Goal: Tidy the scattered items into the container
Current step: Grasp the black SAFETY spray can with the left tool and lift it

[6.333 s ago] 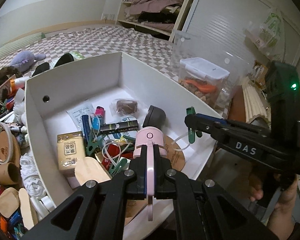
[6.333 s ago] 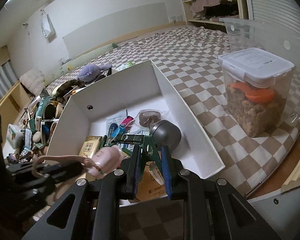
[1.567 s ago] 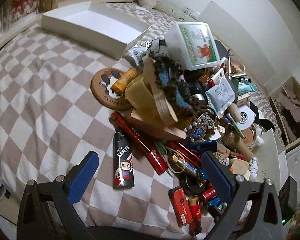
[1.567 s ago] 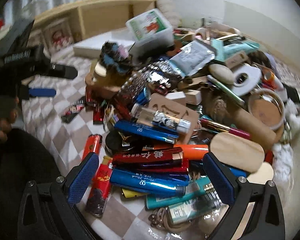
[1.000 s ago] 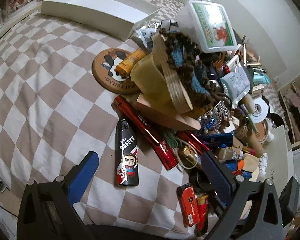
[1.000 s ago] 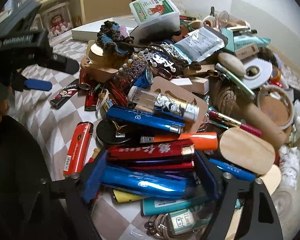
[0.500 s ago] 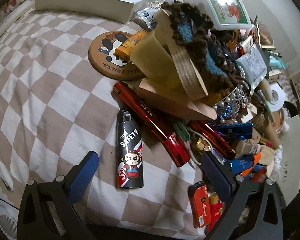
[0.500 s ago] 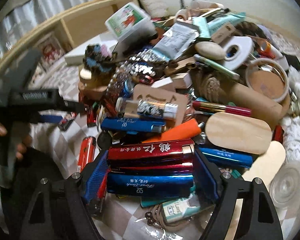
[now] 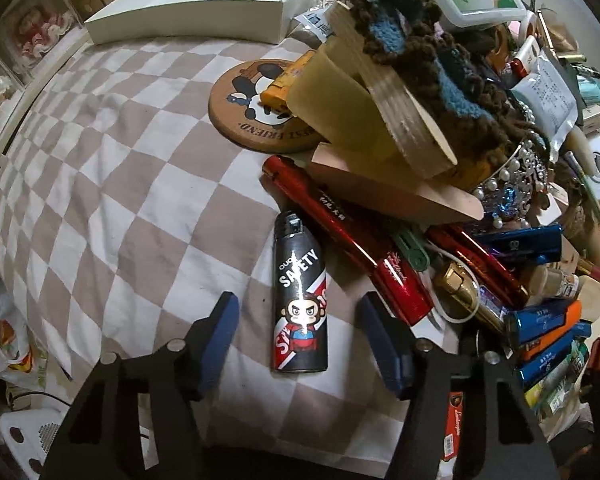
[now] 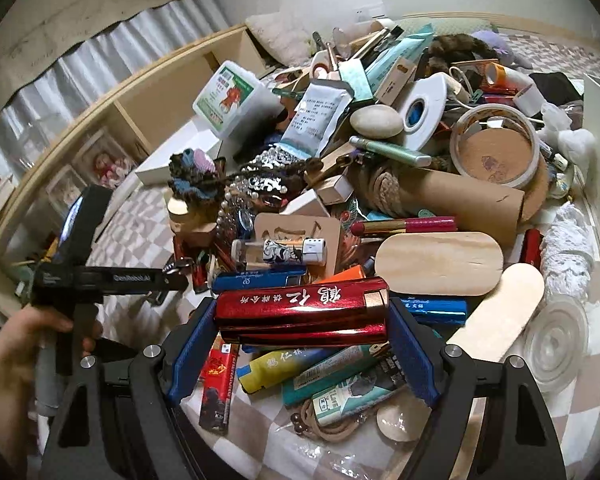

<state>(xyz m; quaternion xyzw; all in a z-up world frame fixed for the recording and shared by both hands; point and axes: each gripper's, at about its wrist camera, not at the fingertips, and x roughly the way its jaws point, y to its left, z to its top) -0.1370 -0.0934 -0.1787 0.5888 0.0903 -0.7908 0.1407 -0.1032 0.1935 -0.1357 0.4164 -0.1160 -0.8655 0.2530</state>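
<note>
Checkered bedding (image 9: 132,168) carries a big heap of clutter (image 10: 380,168), with a white tray (image 9: 204,12) lying well apart from the near edge. Left gripper (image 9: 300,332) points steeply down, its jaws closing around a black lighter (image 9: 299,300) that lies flat between them, pads not yet touching it. Right gripper (image 10: 302,340) clamps a red lighter (image 10: 300,314) crosswise by its two ends, raised above the pile. A hand (image 10: 16,344) grips the left tool's handle.
</note>
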